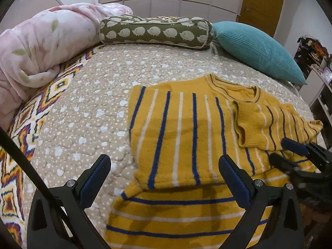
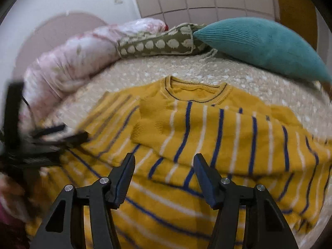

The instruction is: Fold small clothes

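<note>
Lying beneath right gripper [image 2: 164, 164] | yellow striped sweater [image 2: 186, 145] | gripper parted, empty

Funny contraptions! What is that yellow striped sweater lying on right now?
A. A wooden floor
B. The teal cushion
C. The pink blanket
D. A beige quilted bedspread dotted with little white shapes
D: the yellow striped sweater is spread on the beige quilted bedspread, with the teal cushion and the pink blanket lying further back, apart from it.
</note>
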The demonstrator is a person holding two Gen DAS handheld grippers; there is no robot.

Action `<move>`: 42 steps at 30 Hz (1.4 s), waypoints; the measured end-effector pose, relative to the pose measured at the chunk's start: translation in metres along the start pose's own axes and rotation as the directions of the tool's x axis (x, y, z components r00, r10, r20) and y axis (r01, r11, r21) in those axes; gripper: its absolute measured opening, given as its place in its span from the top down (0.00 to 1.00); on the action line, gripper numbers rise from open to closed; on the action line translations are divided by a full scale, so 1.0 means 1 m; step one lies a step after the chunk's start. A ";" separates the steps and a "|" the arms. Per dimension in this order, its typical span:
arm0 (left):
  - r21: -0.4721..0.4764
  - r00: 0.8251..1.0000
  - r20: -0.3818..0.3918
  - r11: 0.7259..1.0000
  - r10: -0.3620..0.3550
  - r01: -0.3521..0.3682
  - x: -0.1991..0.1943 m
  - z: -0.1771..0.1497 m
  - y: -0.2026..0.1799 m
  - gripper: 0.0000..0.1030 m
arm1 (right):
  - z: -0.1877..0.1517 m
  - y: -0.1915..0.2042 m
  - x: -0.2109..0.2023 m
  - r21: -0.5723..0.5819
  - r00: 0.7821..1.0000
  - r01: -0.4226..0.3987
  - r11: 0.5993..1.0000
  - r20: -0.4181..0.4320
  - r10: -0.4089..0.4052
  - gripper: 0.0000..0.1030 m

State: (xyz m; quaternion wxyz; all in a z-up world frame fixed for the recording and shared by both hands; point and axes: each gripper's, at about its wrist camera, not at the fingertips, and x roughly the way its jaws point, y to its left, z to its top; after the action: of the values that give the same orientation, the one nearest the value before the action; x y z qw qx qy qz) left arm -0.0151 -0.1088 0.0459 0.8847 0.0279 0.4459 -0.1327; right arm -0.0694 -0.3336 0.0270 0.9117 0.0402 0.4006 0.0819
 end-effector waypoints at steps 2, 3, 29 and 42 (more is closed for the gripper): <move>-0.003 1.000 -0.001 1.000 0.001 -0.001 0.000 0.000 0.002 0.00 | 0.000 0.011 0.010 -0.096 0.998 0.060 0.994 -0.004 -0.061 0.38; -0.007 1.000 -0.001 1.000 0.001 -0.001 0.000 0.001 0.003 0.00 | 0.000 0.016 0.017 -0.156 0.997 0.079 0.985 -0.010 -0.082 0.38; -0.024 0.999 0.014 0.999 -0.044 0.044 -0.014 0.008 0.017 0.00 | 0.082 -0.022 0.063 0.002 0.959 -0.166 0.986 -0.233 0.162 0.93; 0.033 0.990 -0.018 0.990 -0.140 0.141 0.039 0.053 -0.049 0.00 | 0.042 -0.077 -0.058 0.173 0.994 -0.097 0.980 0.075 0.085 0.39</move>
State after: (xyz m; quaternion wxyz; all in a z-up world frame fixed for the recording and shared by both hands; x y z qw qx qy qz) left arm 0.0356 -0.1735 0.0502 0.8691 0.0124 0.4514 -0.2019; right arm -0.0685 -0.4205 0.0868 0.9129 0.1415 0.3730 0.0863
